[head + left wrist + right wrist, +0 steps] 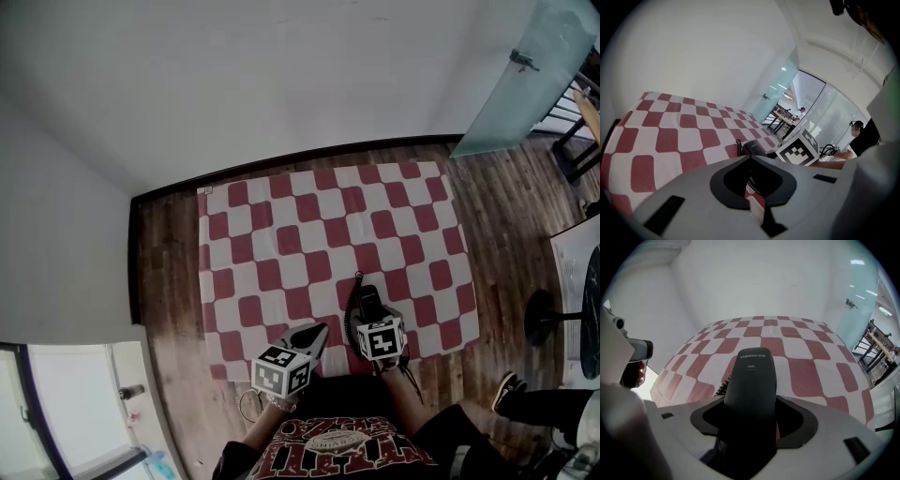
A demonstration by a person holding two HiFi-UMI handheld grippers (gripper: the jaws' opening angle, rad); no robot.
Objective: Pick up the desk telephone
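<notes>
The checked cloth (309, 225) lies on the floor, ahead of both sets of fingers. The telephone (751, 380) sits between your right gripper's (373, 314) fingers, spread wide with gaps either side, probably to straddle it before squeezing. Your left gripper (314, 336) waits alongside, closed and empty, with the coiled cord (738, 147) ahead.

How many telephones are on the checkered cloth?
1: the black telephone at the cloth's near edge, between the right gripper's open jaws. None seems hidden.
</notes>
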